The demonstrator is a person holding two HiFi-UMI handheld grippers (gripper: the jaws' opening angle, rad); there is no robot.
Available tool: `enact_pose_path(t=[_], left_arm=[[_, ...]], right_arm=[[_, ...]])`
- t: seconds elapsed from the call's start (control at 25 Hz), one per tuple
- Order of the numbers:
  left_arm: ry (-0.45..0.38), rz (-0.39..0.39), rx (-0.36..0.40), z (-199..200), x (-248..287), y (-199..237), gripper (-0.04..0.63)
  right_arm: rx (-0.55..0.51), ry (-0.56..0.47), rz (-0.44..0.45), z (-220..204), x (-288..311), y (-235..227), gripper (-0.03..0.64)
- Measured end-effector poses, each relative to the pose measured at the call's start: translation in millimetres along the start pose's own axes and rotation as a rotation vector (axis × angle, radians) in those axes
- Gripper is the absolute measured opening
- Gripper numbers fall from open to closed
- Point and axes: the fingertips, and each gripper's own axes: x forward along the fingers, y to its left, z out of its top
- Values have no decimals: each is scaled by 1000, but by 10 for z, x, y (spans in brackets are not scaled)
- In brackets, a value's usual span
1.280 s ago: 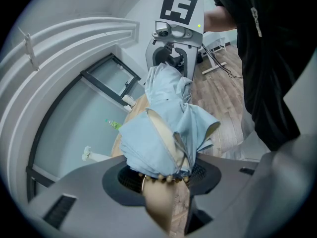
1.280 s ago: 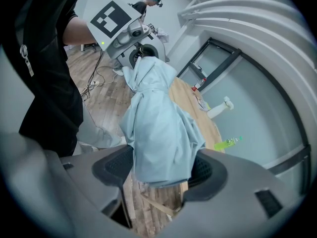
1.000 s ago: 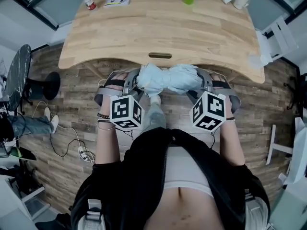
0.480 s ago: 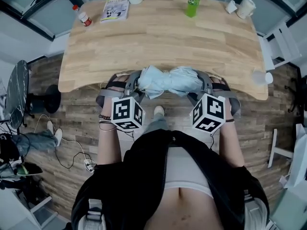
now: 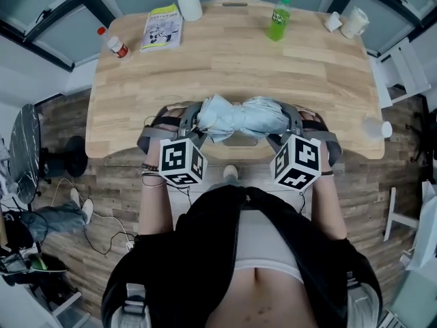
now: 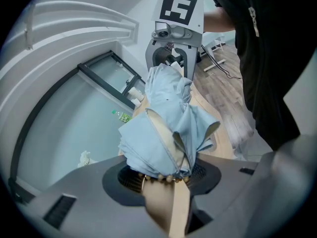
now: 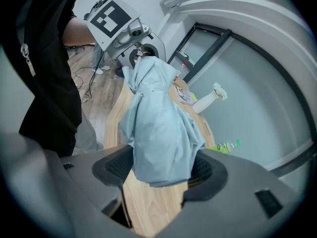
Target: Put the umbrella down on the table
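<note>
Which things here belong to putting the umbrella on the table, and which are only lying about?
For the job:
umbrella; left hand-held gripper and right hand-held gripper, each shut on one end of it; wooden table.

Just lying about:
green bottle; booklet; red-capped bottle; white vase; white mug.

High above the umbrella (image 5: 239,118), from the head, looking steeply down onto the table (image 5: 232,53). Right up against one end of the umbrella, from the left gripper (image 6: 166,175), looking along its jaws; at the other end, from the right gripper (image 7: 161,170), facing back. Shared by all three: umbrella, table, green bottle (image 5: 278,19).
</note>
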Motion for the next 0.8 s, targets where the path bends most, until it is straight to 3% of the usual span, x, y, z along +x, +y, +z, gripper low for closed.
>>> enact_pose_path(t=[0.8], left_arm=[[-30,-7,28,-185,249,321,199]], right_arm=[[23,23,-9,99,263,-306,328]])
